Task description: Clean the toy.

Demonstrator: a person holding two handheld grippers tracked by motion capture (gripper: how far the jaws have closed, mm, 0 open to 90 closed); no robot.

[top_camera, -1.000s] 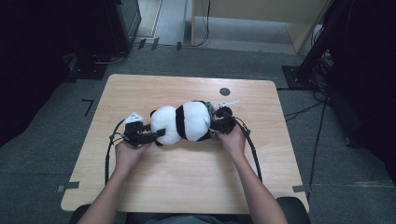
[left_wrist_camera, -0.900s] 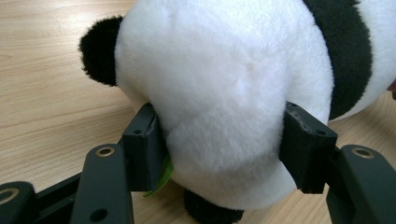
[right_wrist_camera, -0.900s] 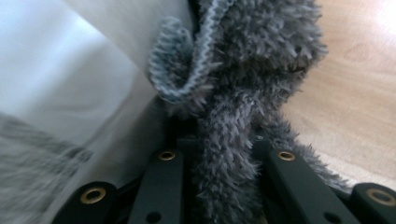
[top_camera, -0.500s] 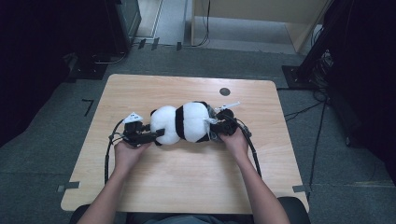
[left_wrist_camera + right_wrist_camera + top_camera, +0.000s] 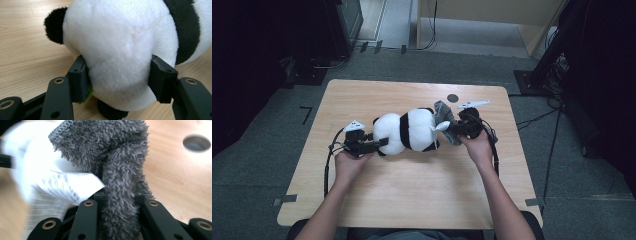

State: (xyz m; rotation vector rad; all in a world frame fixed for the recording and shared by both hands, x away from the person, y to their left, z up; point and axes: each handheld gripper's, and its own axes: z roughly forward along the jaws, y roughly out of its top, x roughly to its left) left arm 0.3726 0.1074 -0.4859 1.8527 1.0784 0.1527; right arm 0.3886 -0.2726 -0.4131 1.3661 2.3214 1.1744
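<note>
On the table (image 5: pixel 412 195), left gripper (image 5: pixel 362 145) jaws clamp the panda (image 5: pixel 409 131), right gripper (image 5: pixel 462 129) jaws pinch grey cloth (image 5: pixel 443 111)

No legible text, brand, number or sign can be made out. Rows of fine grey print are seen on a white sewn-in label (image 5: pixel 62 187) beside the grey fleece cloth (image 5: pixel 120 170) in the right gripper view, but the lines are too blurred and small to be read.
</note>
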